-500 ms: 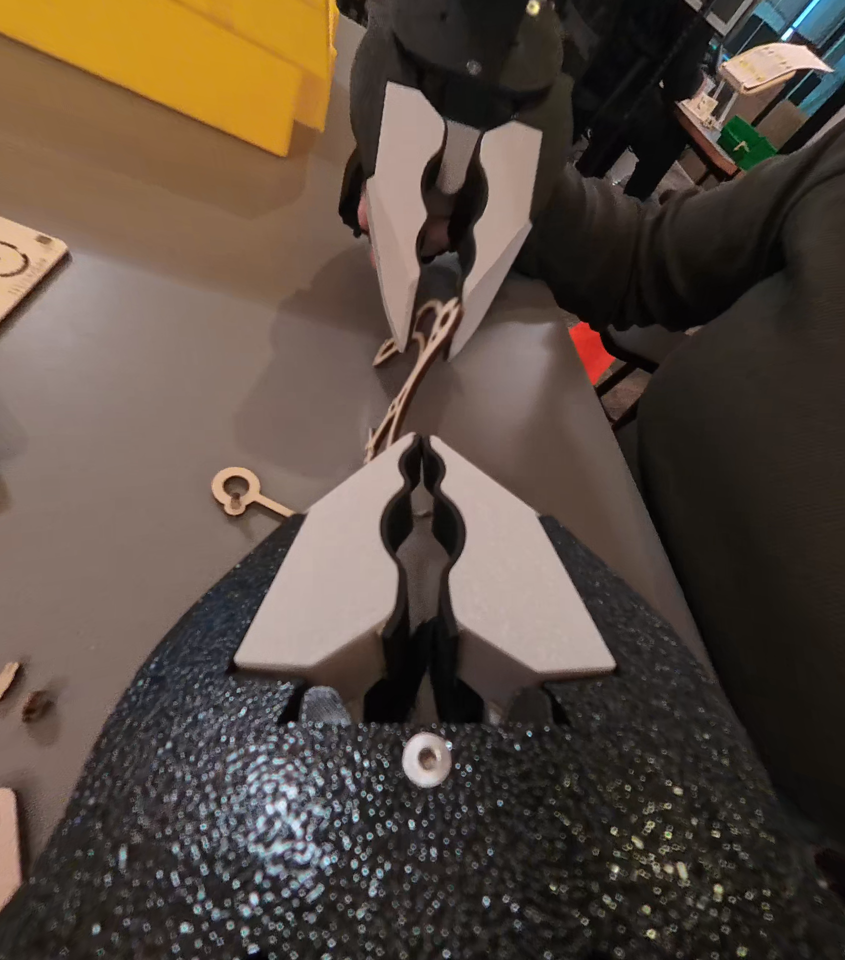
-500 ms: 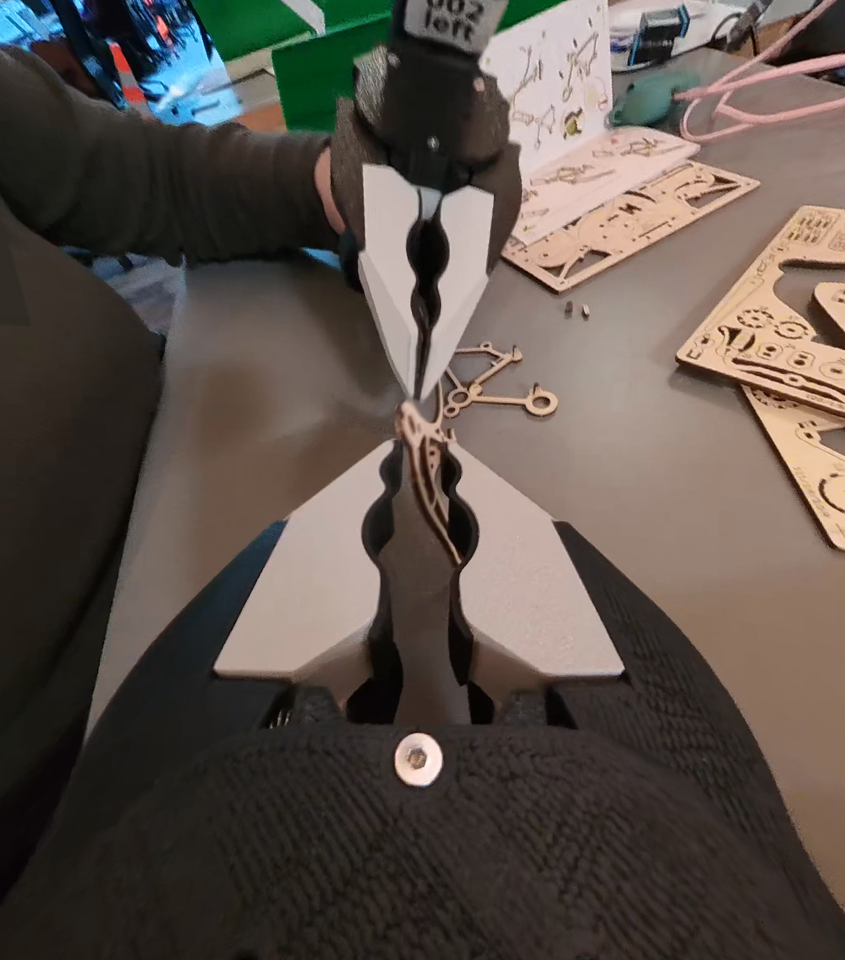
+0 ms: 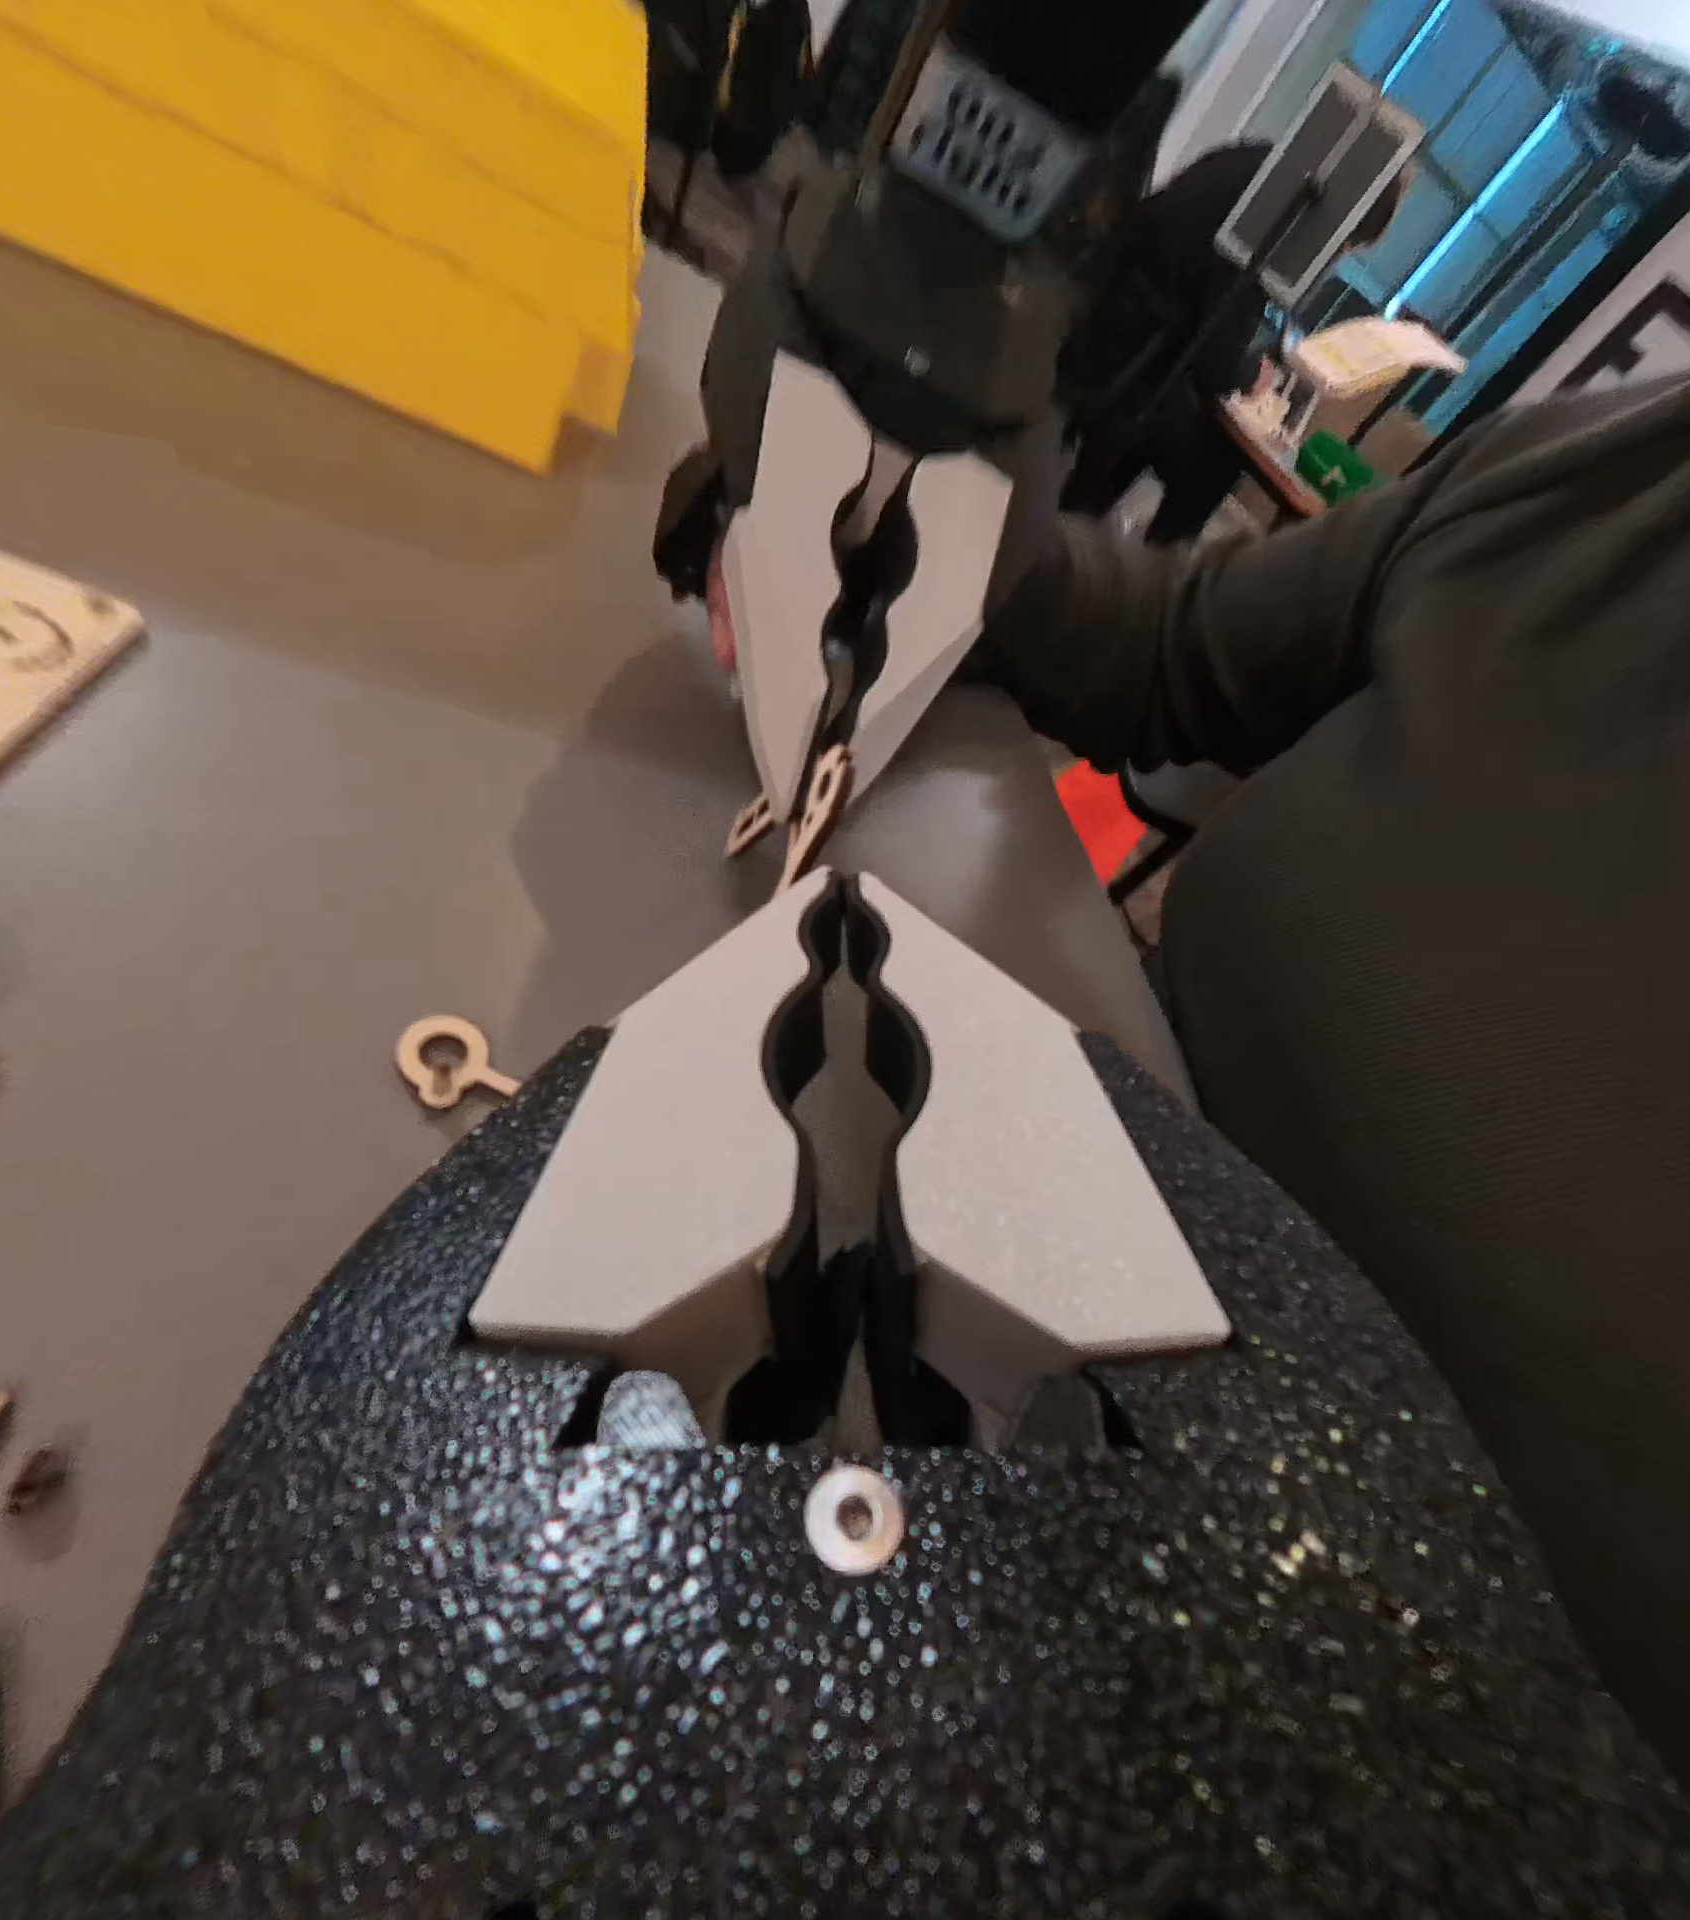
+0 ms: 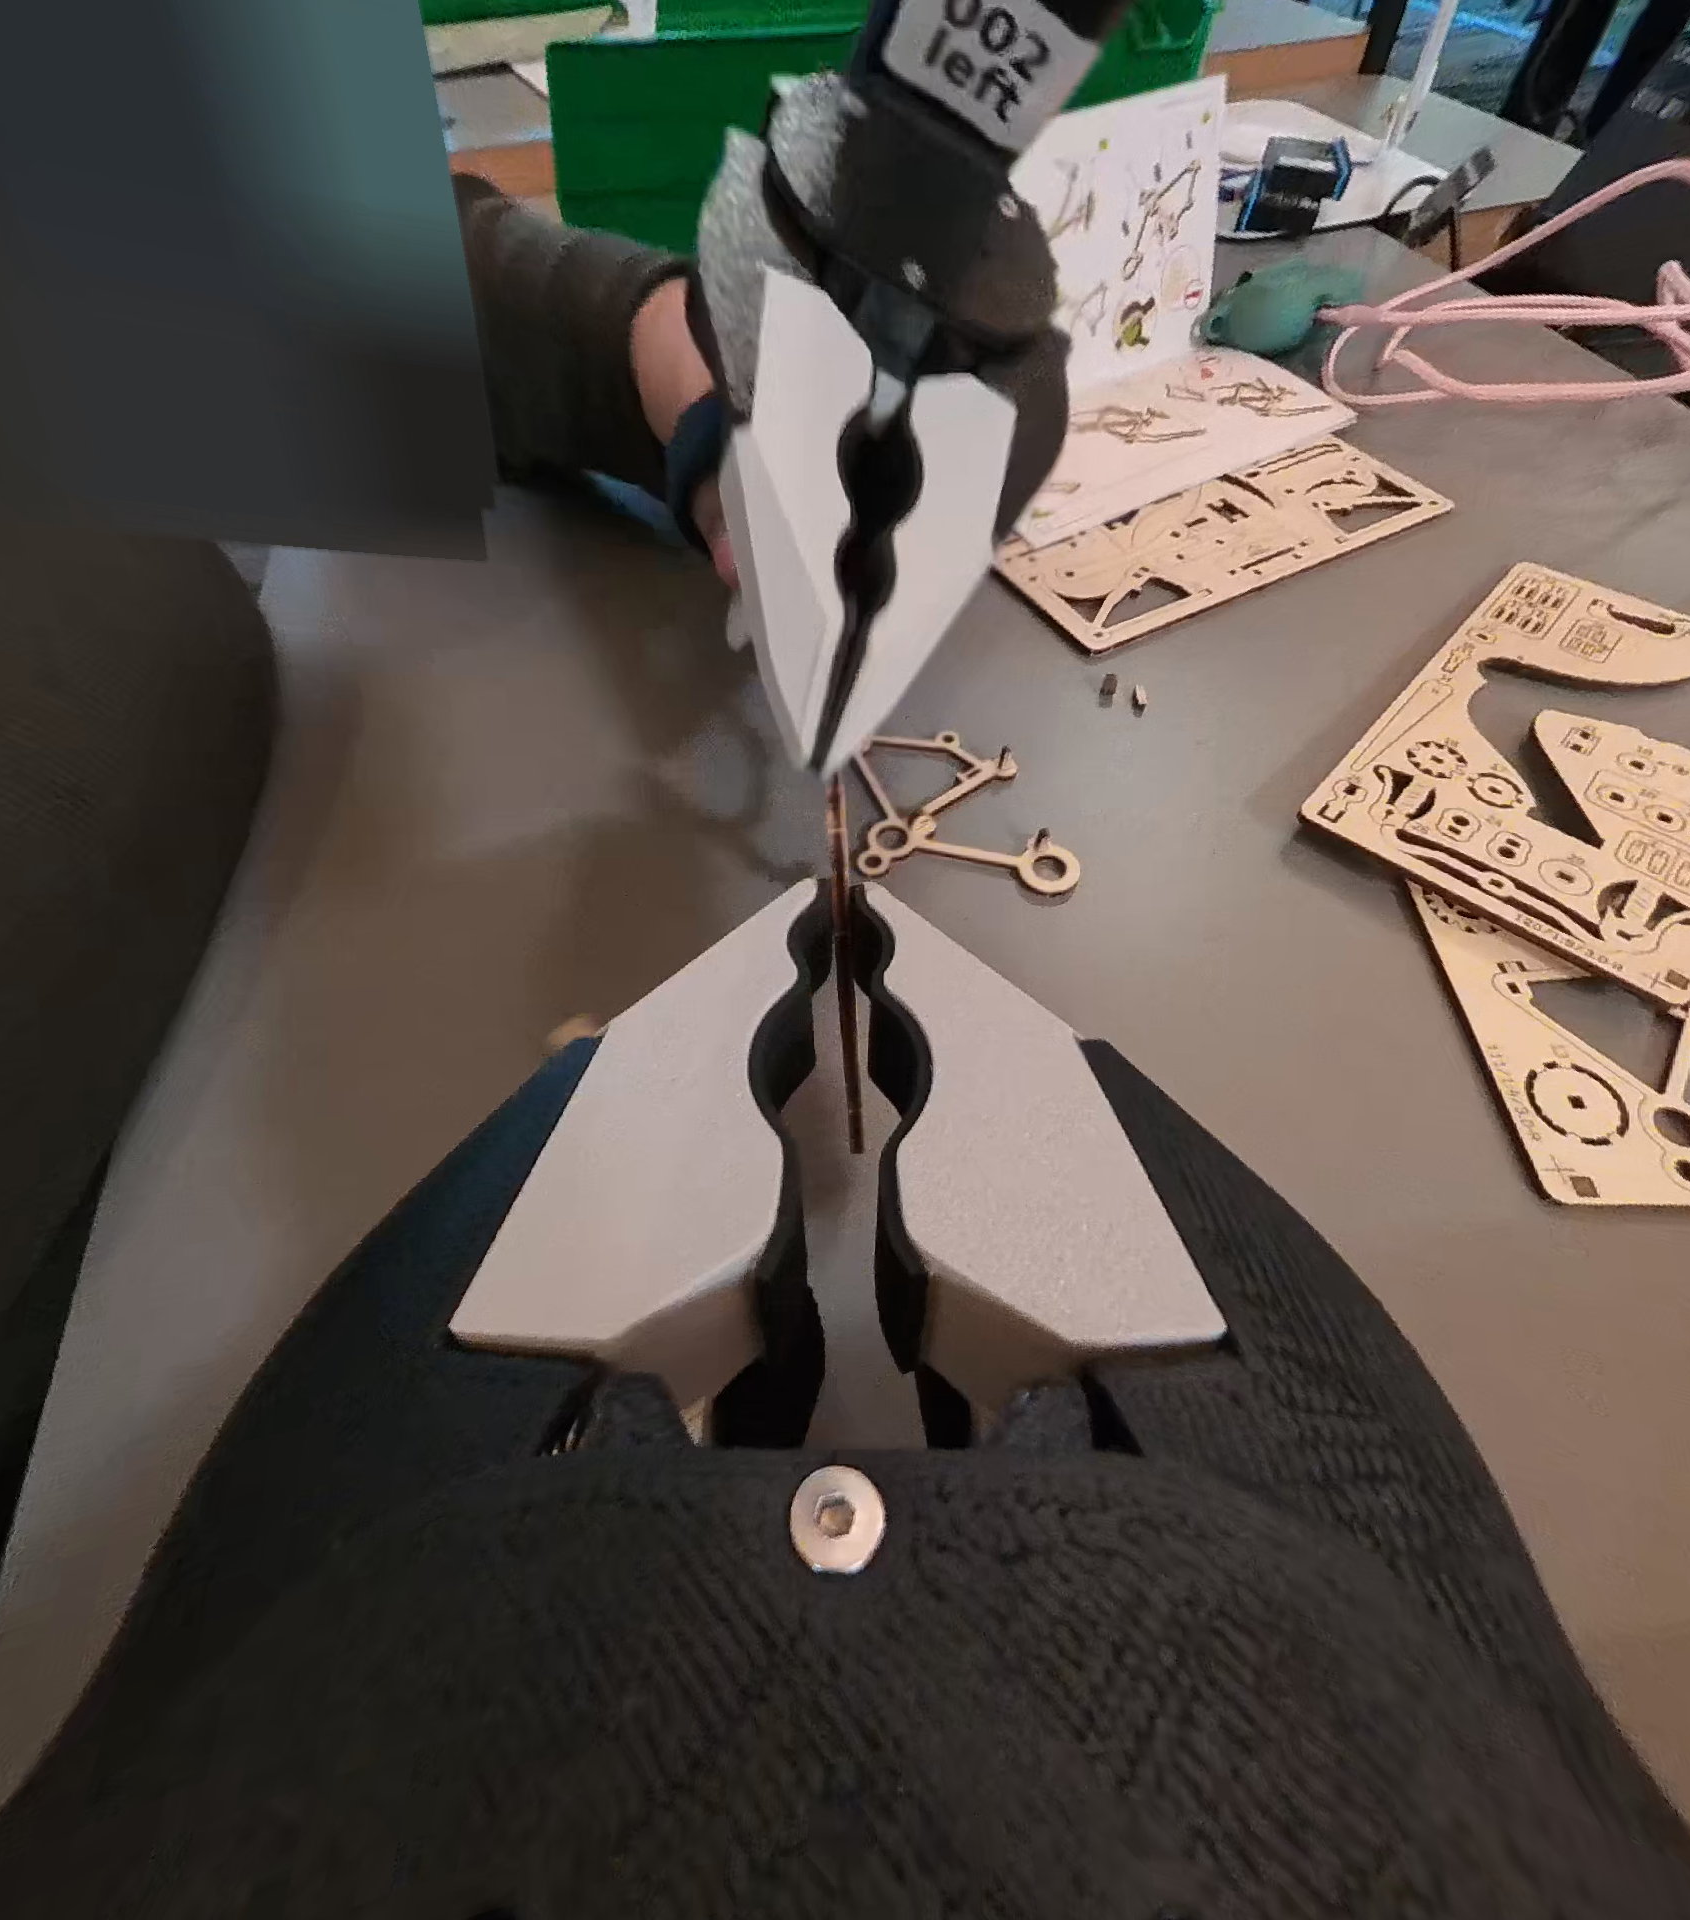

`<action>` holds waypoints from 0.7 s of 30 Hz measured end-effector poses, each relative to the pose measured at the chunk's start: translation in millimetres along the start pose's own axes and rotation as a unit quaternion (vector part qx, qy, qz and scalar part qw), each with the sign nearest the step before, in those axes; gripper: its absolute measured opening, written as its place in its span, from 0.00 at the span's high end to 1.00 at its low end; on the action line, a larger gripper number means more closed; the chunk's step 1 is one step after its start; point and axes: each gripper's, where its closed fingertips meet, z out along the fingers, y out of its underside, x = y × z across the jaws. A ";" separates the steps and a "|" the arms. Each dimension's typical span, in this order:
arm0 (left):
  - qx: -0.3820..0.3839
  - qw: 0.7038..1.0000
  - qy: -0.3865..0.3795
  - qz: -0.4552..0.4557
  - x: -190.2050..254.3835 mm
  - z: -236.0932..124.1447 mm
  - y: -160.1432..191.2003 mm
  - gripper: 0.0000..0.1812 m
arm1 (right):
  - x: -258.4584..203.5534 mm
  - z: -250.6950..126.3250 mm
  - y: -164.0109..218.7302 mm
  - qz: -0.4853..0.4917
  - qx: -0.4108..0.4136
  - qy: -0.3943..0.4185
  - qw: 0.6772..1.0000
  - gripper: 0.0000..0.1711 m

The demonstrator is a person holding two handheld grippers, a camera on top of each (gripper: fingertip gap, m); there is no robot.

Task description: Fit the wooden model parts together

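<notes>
From the left wrist view, my left gripper [image 3: 838, 883] has its tips pinched together on the near end of a thin wooden part [image 3: 813, 821]; my right gripper [image 3: 817, 774] clamps the far end, both just above the grey table [image 3: 249, 831]; a loose keyhole piece [image 3: 446, 1060] lies on the table left of the held part.

From the right wrist view, the wooden part [image 4: 846, 997] stands edge-on, clenched in my right gripper [image 4: 839, 891], with the left gripper [image 4: 825, 758] gripping its far end; a linkage frame [image 4: 945, 821] lies just beyond, uncut sheets [image 4: 1547, 862] to its right; I judge joining barely begun, most parts unfitted.
</notes>
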 end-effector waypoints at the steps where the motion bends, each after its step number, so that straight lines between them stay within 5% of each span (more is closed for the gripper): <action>1: 0.022 1.000 -0.003 0.008 2.3 -6.5 -9.5 1.00 | 1.5 -2.1 -1.5 0.011 0.006 -0.002 1.000 1.00; 5: 0.034 0.994 -0.072 0.069 -4.7 -22.7 -18.5 0.74 | 6.3 -10.0 -6.9 0.052 0.032 -0.018 0.998 1.00; 10: -0.011 0.992 -0.110 0.059 -10.9 -12.2 1.0 0.68 | 11.1 -12.5 -3.4 0.045 0.026 -0.005 0.999 1.00; 15: 0.046 0.971 -0.212 0.098 5.1 -21.3 -10.8 0.70 | 18.9 -30.8 -14.2 0.023 0.072 0.033 0.997 1.00; 21: -0.002 0.943 -0.313 0.115 24.8 2.1 15.4 0.46 | 1.2 -26.8 -12.9 -0.030 0.054 0.025 0.998 1.00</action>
